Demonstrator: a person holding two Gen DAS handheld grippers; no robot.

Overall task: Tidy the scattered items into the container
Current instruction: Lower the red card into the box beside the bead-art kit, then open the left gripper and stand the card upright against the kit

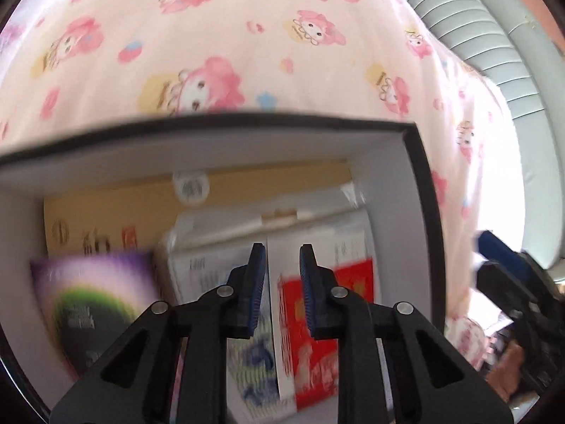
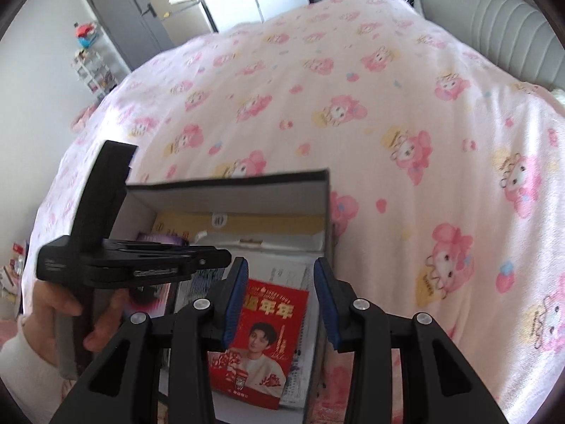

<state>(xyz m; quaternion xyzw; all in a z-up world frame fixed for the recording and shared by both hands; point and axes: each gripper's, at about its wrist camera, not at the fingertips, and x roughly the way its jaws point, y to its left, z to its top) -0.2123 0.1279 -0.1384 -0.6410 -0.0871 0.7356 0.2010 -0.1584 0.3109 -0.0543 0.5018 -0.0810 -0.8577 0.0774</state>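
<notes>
A dark-rimmed box (image 1: 247,120) with white inner walls sits on a pink cartoon-print bedspread (image 1: 212,35). Inside lie a yellow booklet (image 1: 123,208), a purple and green packet (image 1: 95,300), a white wrapped pack (image 1: 212,247) and a red card (image 1: 317,335) with a person's picture. My left gripper (image 1: 282,258) hovers over the box, its jaws a narrow gap apart with nothing between them. My right gripper (image 2: 280,282) stands open above the red card (image 2: 268,335), which rests flat in the box (image 2: 229,180), apart from the blue pads.
A hand (image 2: 53,311) in a white sleeve holds the left gripper's black body (image 2: 116,265) over the box's left side. A grey padded headboard (image 2: 494,17) stands at the far right. A grey door (image 2: 120,10) and a shelf rack (image 2: 95,67) are at the far left.
</notes>
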